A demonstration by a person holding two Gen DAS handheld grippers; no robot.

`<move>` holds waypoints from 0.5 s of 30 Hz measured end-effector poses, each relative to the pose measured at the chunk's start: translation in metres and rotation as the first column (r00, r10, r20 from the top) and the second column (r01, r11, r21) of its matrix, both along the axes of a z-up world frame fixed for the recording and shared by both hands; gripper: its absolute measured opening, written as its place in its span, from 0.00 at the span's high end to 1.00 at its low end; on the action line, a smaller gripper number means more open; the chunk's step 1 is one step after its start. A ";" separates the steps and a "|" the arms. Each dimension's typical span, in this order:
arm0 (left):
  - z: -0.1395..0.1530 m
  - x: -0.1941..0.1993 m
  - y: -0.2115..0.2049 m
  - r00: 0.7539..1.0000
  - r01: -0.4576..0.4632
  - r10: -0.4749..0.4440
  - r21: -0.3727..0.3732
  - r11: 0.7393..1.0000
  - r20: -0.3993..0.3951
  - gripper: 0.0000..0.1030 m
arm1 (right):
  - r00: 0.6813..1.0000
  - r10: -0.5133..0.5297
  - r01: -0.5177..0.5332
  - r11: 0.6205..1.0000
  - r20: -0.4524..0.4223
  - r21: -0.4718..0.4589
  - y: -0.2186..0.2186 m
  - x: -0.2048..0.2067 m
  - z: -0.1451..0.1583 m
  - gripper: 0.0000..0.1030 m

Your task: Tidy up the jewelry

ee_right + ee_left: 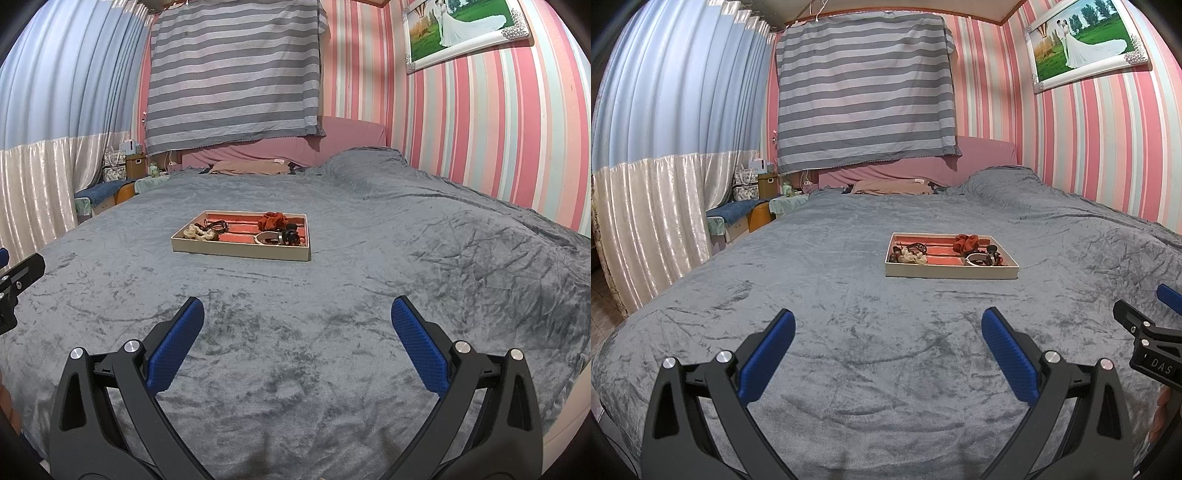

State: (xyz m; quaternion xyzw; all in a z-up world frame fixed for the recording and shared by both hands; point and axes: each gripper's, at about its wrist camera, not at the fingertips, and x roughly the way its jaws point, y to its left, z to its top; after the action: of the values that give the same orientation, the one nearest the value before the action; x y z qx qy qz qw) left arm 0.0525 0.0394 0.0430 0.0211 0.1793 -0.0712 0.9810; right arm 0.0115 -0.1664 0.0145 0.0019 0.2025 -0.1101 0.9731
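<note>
Both grippers, left gripper (888,332) & right gripper (297,321), hang low over the bed (849,369), jaws wide apart w/ nothing in them. The tray (240,252) of jewelry sits well ahead (things look mixed up). Go slow, pick one small thing, pinch gently.
</note>
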 end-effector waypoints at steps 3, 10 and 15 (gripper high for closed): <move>0.000 0.000 0.000 1.000 0.000 0.000 0.001 1.000 0.000 0.04 | 1.000 0.000 0.000 1.000 0.000 0.000 0.000 0.000 0.000 0.04; 0.000 0.000 0.000 1.000 0.000 0.000 0.000 1.000 -0.003 0.04 | 1.000 0.000 0.000 1.000 0.001 -0.001 0.000 0.000 0.000 0.04; 0.000 0.001 0.000 1.000 0.002 -0.002 -0.001 1.000 -0.004 0.04 | 1.000 -0.002 0.002 1.000 0.001 -0.001 -0.002 0.000 0.000 0.04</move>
State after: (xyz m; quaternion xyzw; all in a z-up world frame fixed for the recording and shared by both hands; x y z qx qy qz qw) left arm 0.0531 0.0393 0.0431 0.0204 0.1811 -0.0724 0.9806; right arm 0.0119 -0.1687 0.0143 0.0019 0.2020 -0.1111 0.9731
